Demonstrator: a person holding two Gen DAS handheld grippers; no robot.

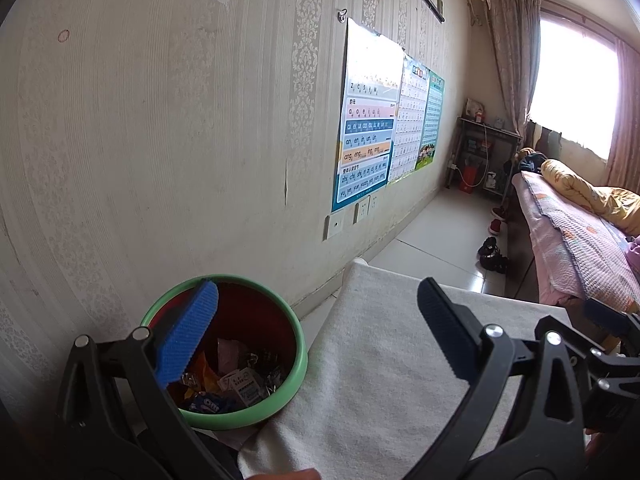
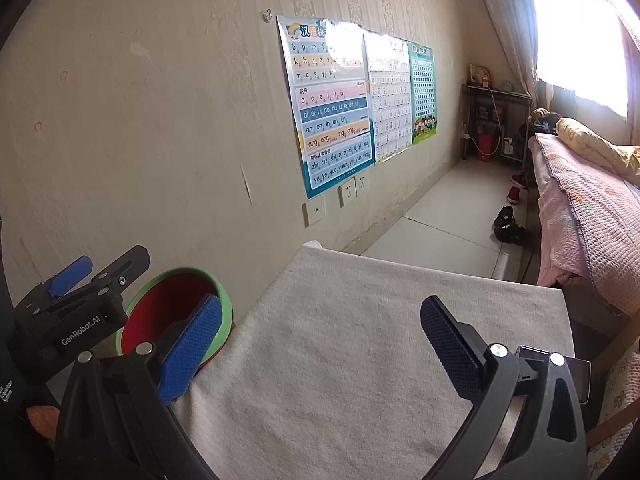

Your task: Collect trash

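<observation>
Pale striped wallpaper (image 1: 168, 128) fills most of the left wrist view, with three learning posters (image 1: 372, 120) pinned side by side and wall sockets just below them. Farther back a dark shelf unit (image 1: 480, 152) stands under a bright curtained window, and a bed (image 1: 576, 232) with a pink quilt runs along the right, shoes on the tiled floor beside it. Low in this view the left claw (image 1: 316, 336) is spread wide with nothing between its blue pads; one pad hangs over the trash bin (image 1: 298, 344), a red bucket with a green rim, and the other over the white-cloth worktop (image 1: 380, 368). Wrappers (image 1: 236, 384) lie heaped in the bottom of the bin, a blue Oreo packet among them. The bin stands against the wall, just beside the worktop's left edge.

From the right wrist view the same wall, posters (image 2: 332, 104) and bed (image 2: 588, 200) appear. The right claw (image 2: 320, 344) is likewise released, wide apart and empty, above the worktop (image 2: 360, 340). To its left the left claw (image 2: 76, 276) reaches over the bin (image 2: 224, 304), whose contents are hidden from here. A dark phone-like slab (image 2: 580, 376) lies at the worktop's right edge.
</observation>
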